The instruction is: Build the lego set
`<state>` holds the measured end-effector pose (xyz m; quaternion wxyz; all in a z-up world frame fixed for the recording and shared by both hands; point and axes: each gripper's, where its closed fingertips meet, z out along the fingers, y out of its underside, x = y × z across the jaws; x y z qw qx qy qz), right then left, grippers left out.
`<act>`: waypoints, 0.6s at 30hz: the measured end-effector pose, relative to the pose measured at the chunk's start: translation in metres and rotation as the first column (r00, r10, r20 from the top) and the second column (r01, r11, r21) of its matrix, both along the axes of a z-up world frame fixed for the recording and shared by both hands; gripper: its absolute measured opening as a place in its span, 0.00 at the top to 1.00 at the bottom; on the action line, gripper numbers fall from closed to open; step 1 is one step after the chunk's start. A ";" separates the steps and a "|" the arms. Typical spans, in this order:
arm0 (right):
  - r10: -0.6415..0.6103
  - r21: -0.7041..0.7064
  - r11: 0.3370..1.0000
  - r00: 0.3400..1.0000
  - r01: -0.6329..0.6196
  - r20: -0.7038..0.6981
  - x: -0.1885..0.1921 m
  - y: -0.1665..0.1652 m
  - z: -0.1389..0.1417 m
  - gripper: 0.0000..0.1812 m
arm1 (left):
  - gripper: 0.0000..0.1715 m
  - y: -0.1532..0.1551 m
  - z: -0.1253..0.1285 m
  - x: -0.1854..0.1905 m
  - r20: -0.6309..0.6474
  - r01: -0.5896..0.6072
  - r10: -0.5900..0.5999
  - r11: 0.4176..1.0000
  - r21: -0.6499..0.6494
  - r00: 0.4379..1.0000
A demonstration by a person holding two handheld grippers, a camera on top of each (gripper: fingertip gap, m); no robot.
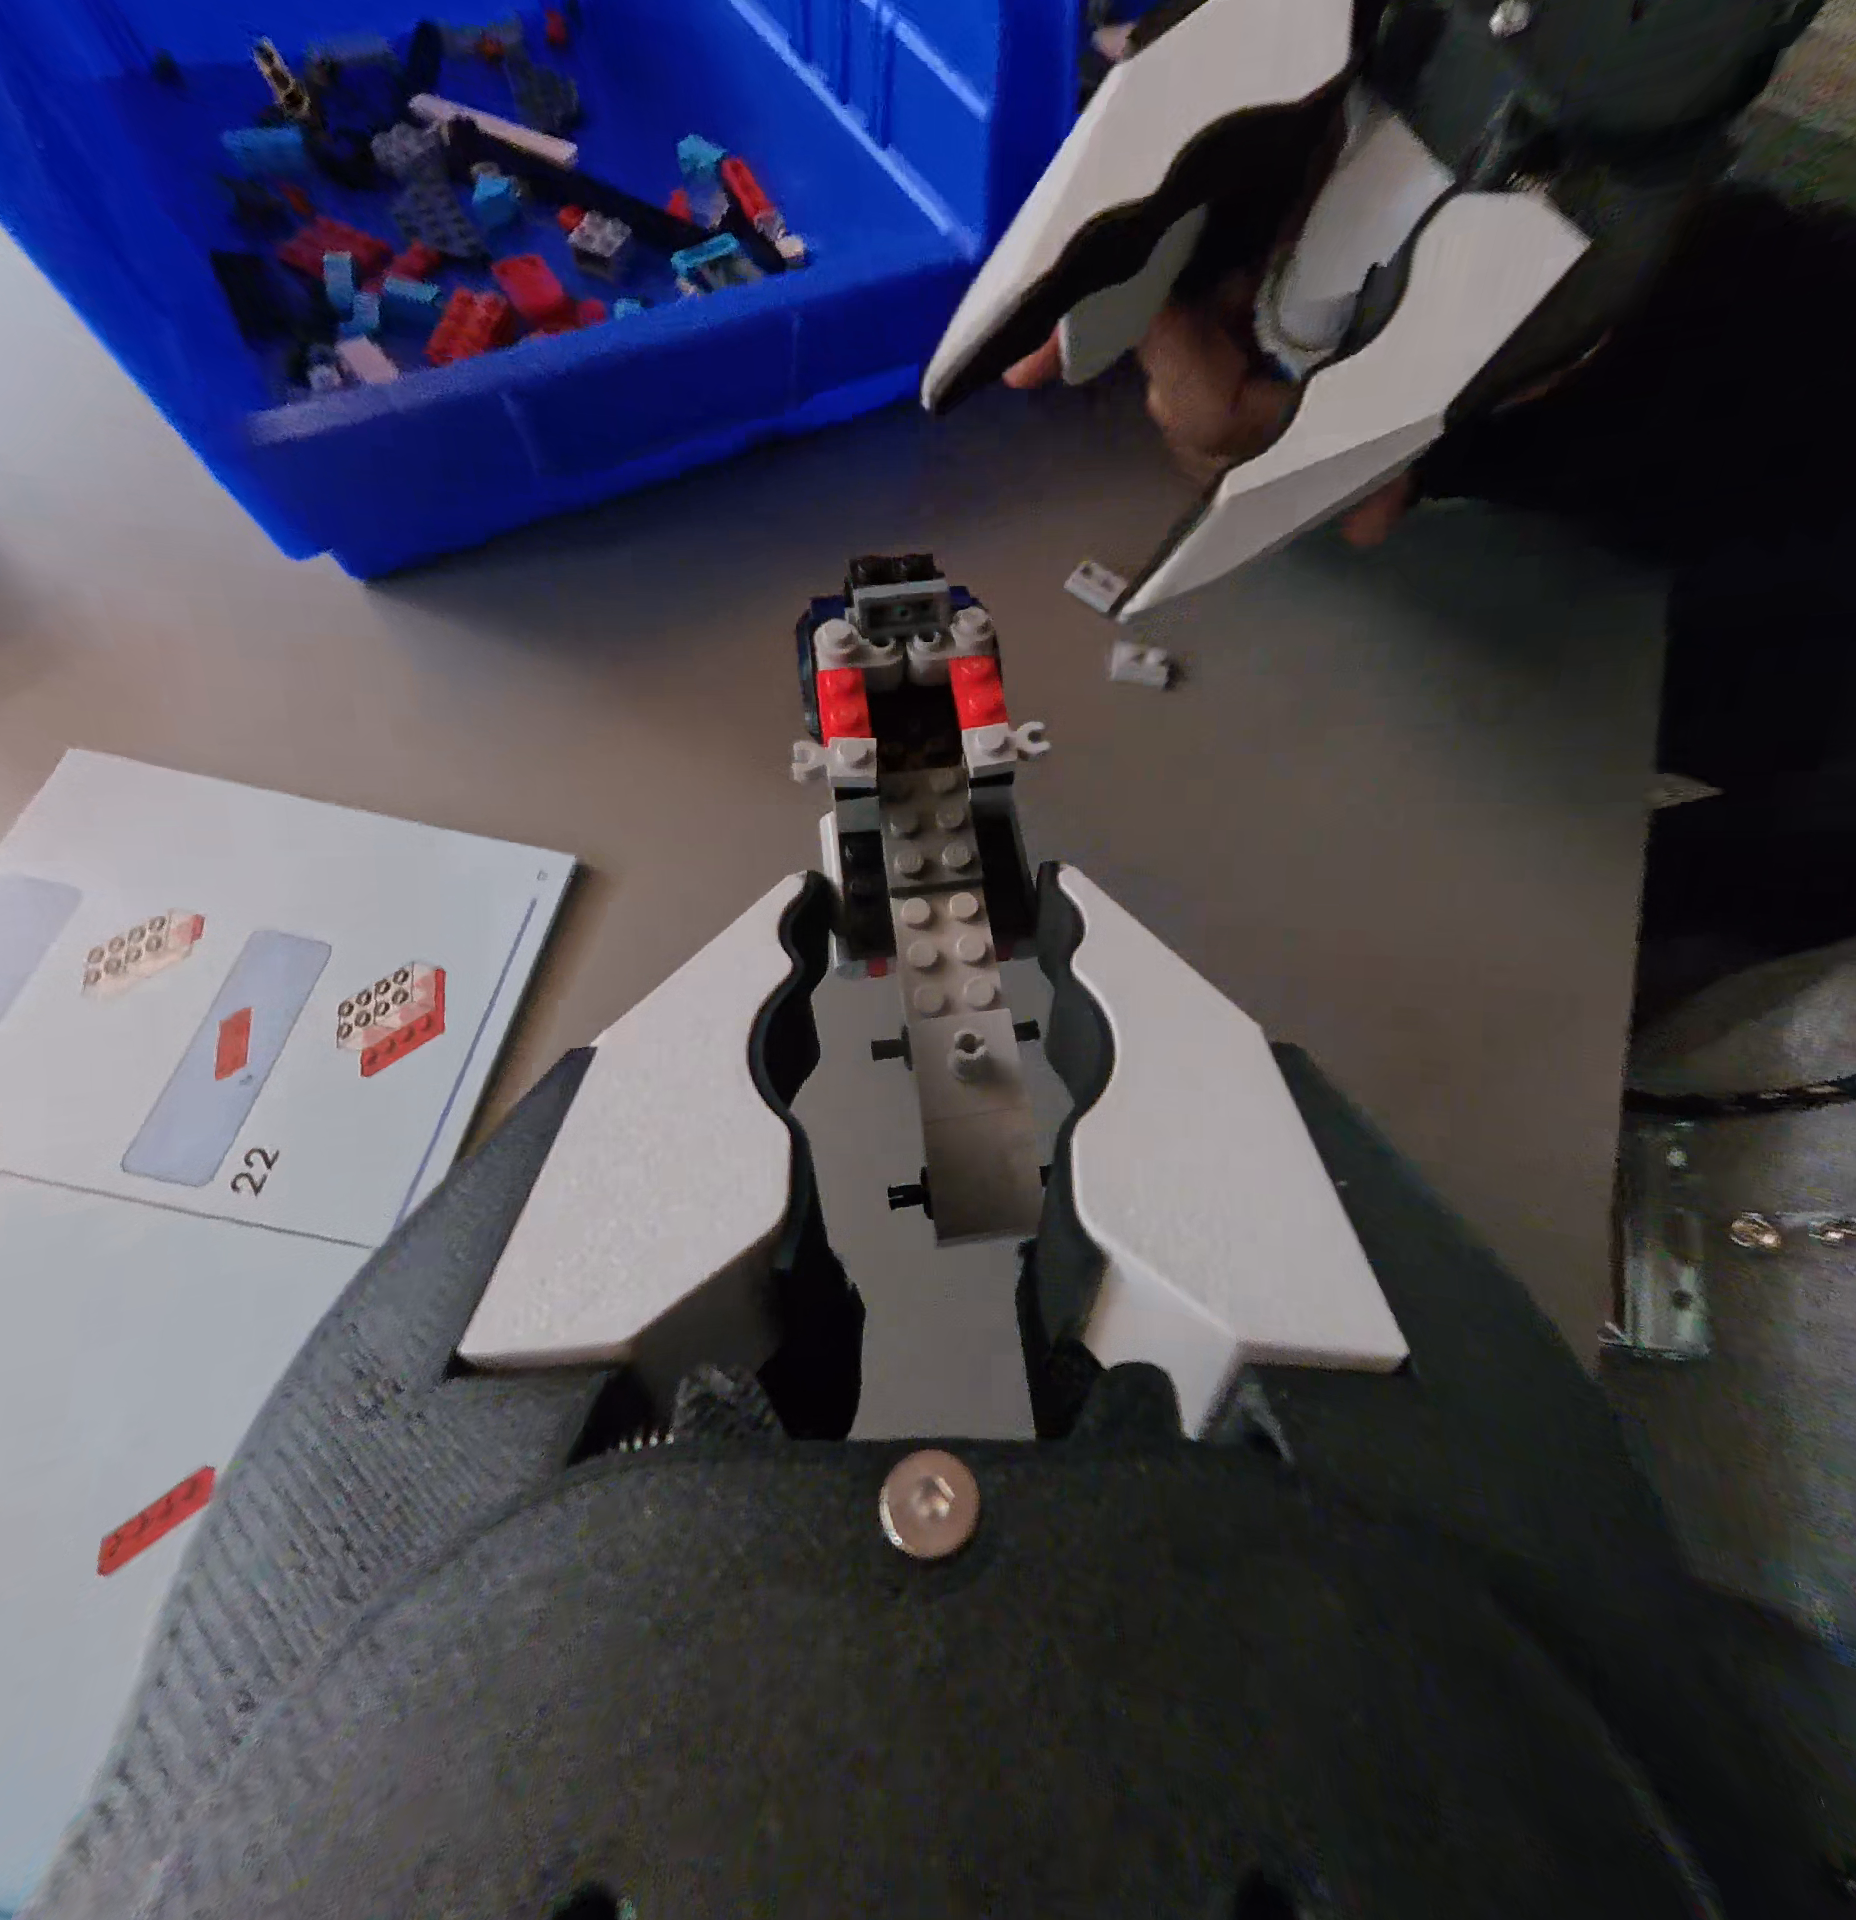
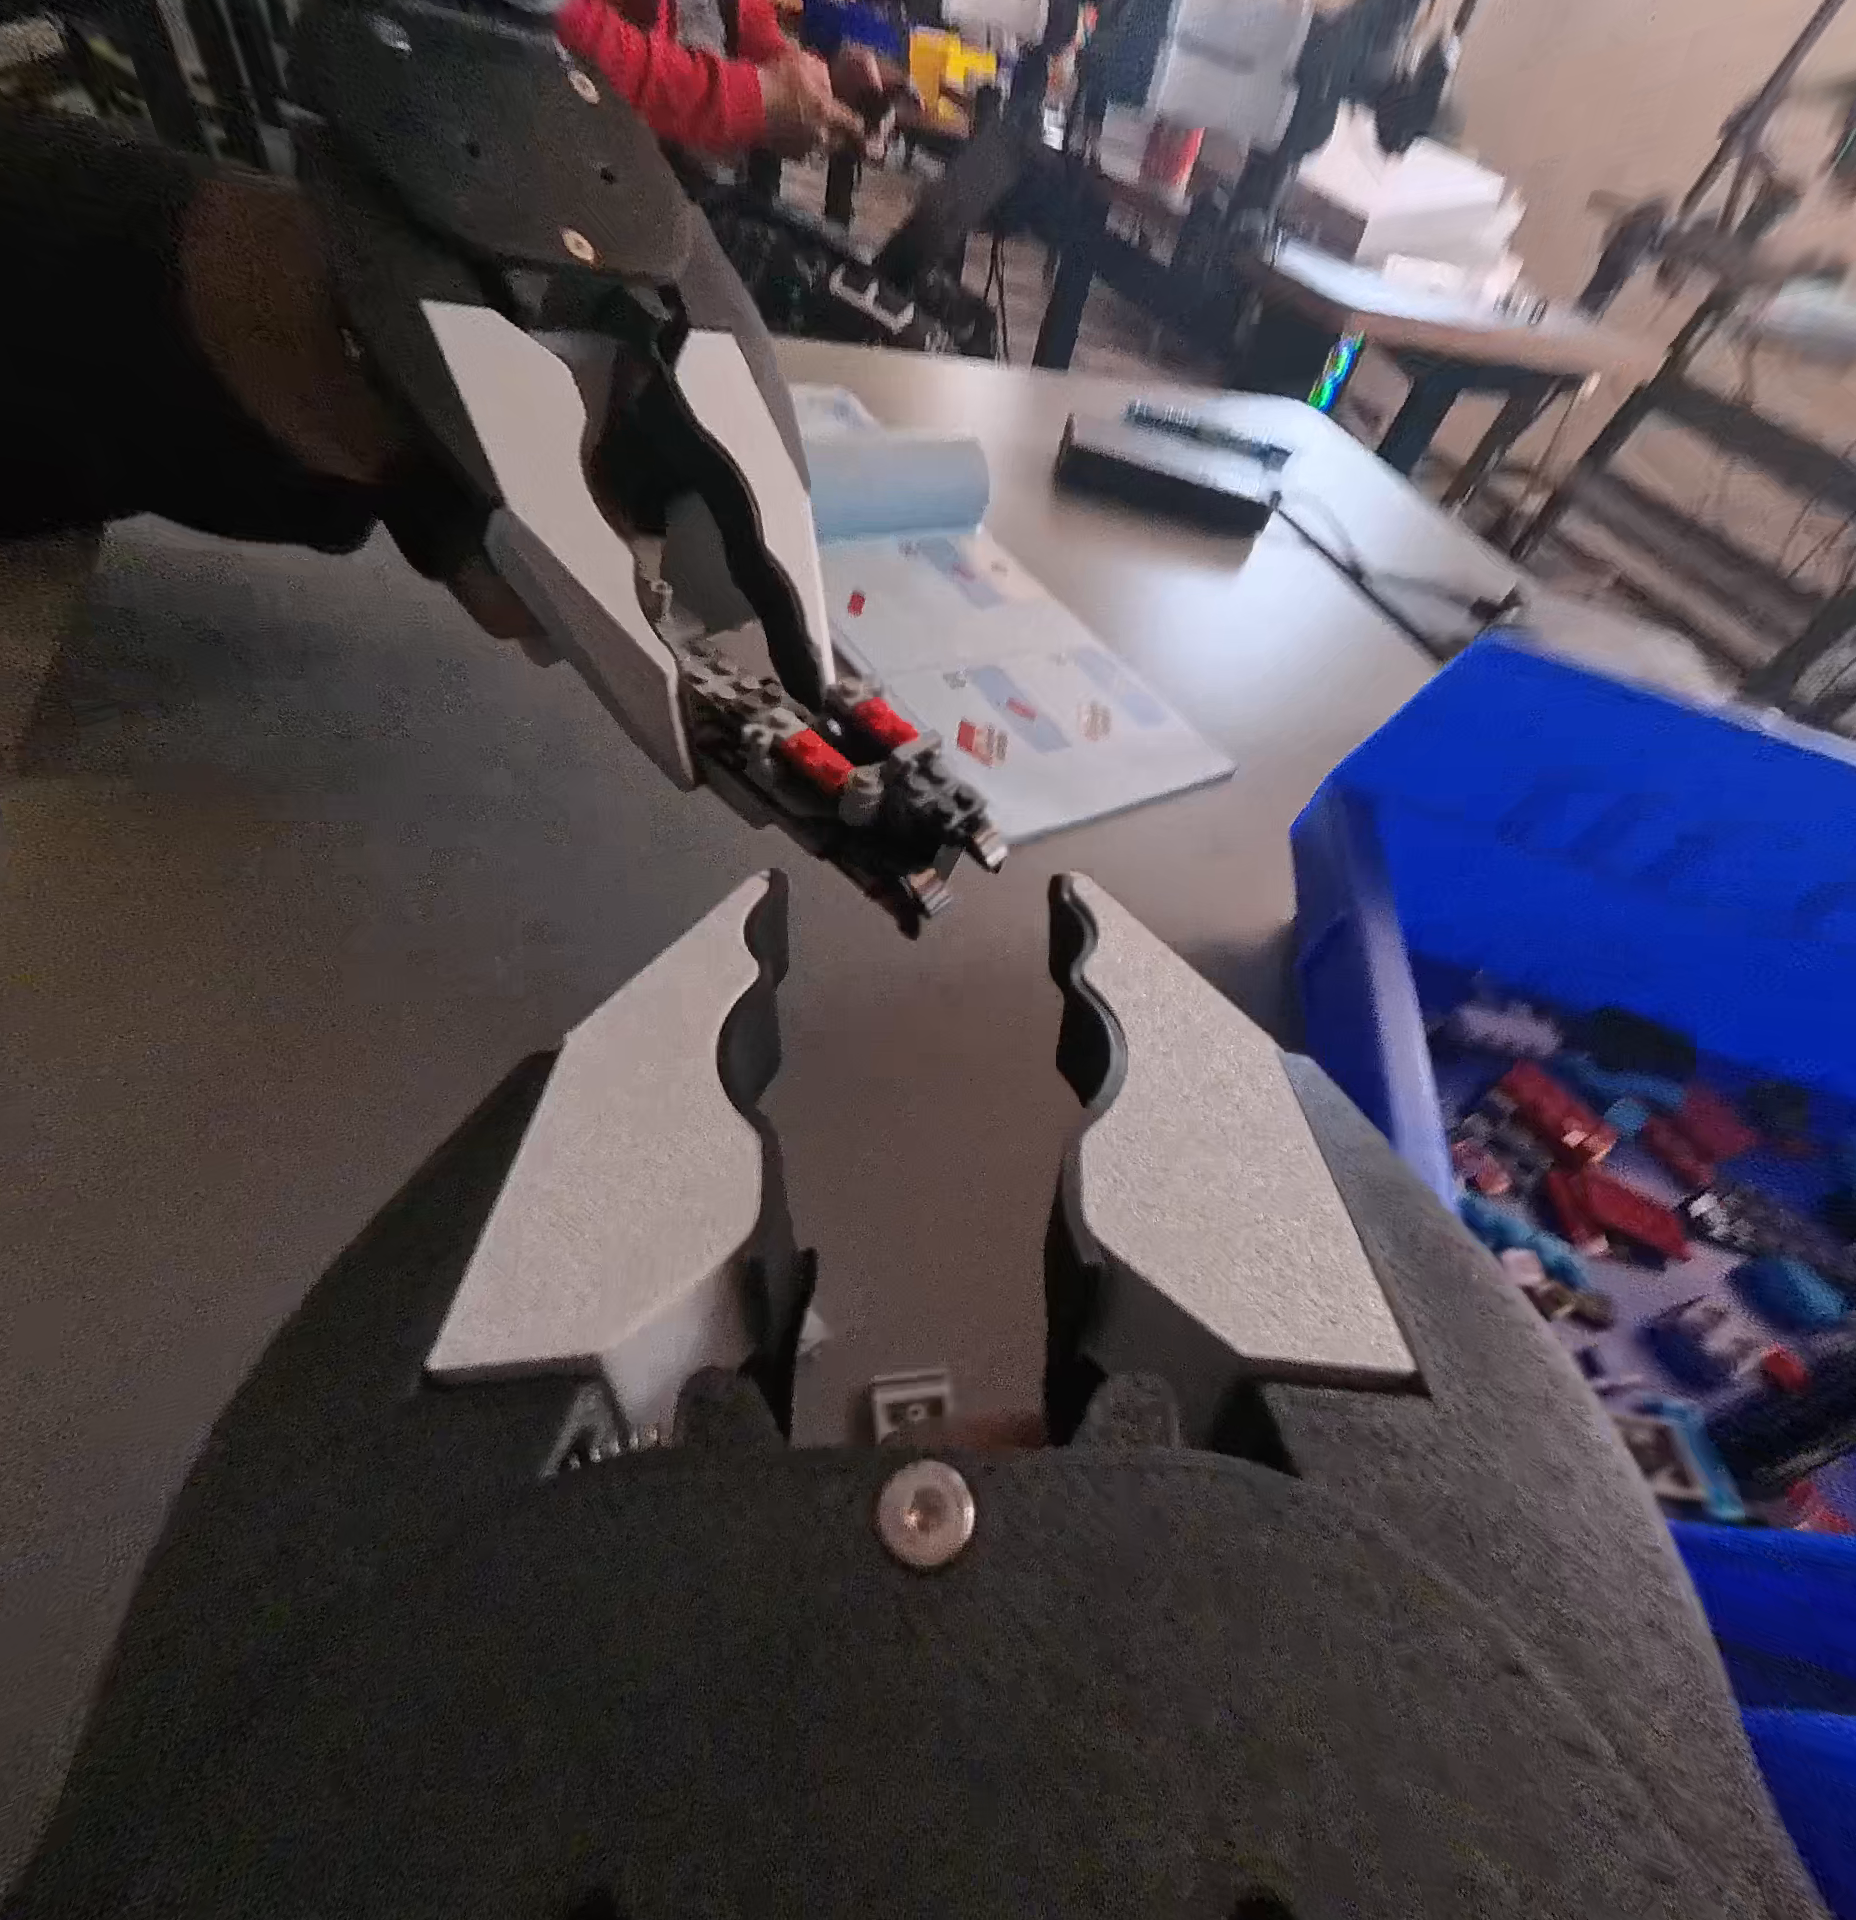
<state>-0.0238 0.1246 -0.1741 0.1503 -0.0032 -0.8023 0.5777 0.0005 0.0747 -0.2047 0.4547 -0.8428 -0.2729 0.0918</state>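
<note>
Left gripper clamps our lego model above the table; right gripper gapes, holding nothing. Blue bin of loose bricks flanks us, instruction booklet opposite, two small grey pieces between; bare tabletop remains beneath.

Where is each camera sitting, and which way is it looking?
Left wrist view: sits on the left gripper, looking down along its fingers at the lego model it holds over the grey table; the right gripper and a hand show.
Right wrist view: sits on the open right gripper, looking across the table at the left gripper.
Both share the model, blue bin and instruction booklet.
</note>
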 end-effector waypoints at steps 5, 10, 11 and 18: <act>0.022 -0.088 0.995 0.960 -0.048 -0.279 0.003 0.000 0.026 0.65 | 0.76 0.003 0.031 0.002 0.002 0.061 -0.061 0.996 0.062 0.998; -0.013 -0.055 0.998 0.822 -0.022 -0.570 0.001 -0.005 0.039 0.59 | 0.77 0.006 0.057 0.005 -0.013 0.120 -0.119 0.990 0.080 0.993; -0.018 -0.048 0.999 0.790 -0.015 -0.612 0.000 -0.007 0.042 0.58 | 0.77 0.007 0.061 0.006 -0.013 0.130 -0.129 0.988 0.081 0.992; -0.046 -0.054 0.999 0.669 0.008 -0.741 0.001 -0.020 0.058 0.63 | 0.77 0.012 0.078 0.009 -0.023 0.161 -0.160 0.984 0.079 0.987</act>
